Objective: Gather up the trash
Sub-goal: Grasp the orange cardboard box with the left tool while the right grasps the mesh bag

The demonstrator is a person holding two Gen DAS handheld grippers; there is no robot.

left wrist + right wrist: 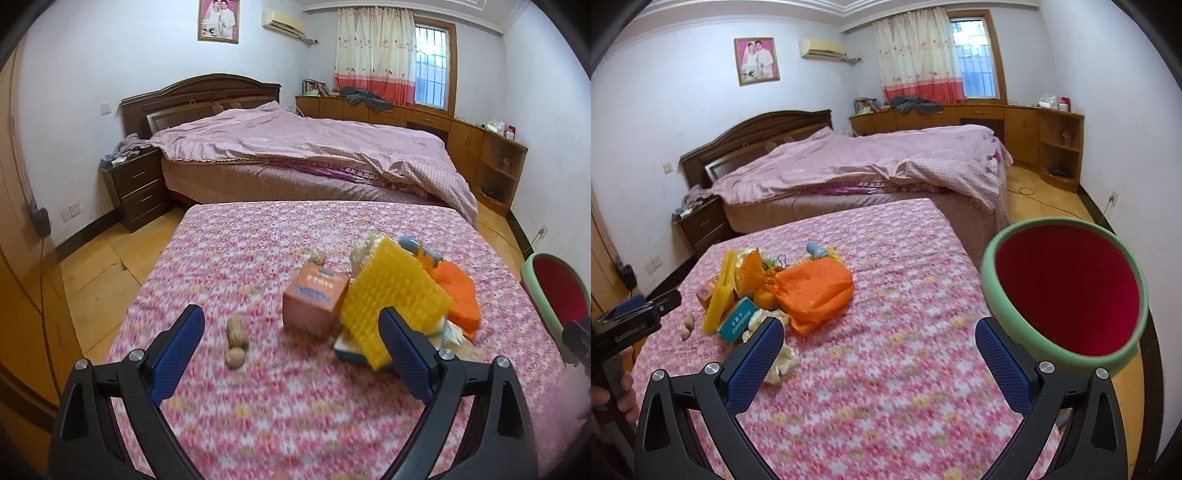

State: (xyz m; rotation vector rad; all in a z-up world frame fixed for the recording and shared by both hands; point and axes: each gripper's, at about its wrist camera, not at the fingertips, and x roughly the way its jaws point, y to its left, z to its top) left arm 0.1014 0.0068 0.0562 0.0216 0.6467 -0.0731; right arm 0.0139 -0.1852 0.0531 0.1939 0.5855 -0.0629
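1. Pink floral cloth covers the bench (295, 406), and the trash sits heaped on its middle: a yellow ribbed plastic sheet (395, 295) leaning on edge, an orange-brown cardboard carton (314, 299), an orange mesh bag (812, 291), a teal printed box (737, 323) and crumpled pale wrappers (785, 360).
2. Two peanuts in the shell (236, 341) lie apart from the heap, just to its left and nearest the left gripper (291, 354); their long axis runs roughly near to far, between that gripper's fingers.
3. Left gripper's blue-padded fingers stand wide apart and hold nothing; the heap is just ahead and slightly right of them.
4. Right gripper (879, 362) is likewise spread wide and empty. The heap lies ahead and to its left, with one pale wrapper touching or just beside its left finger; I cannot tell which.
5. Off the bench's right edge stands a green-rimmed bin with a red inside (1067, 291), just beside the right gripper's right finger, so the right side looks nearer for dropping things in.
6. Judging from this, nothing is collected yet. The leaning yellow sheet screens the items behind it from the left gripper.
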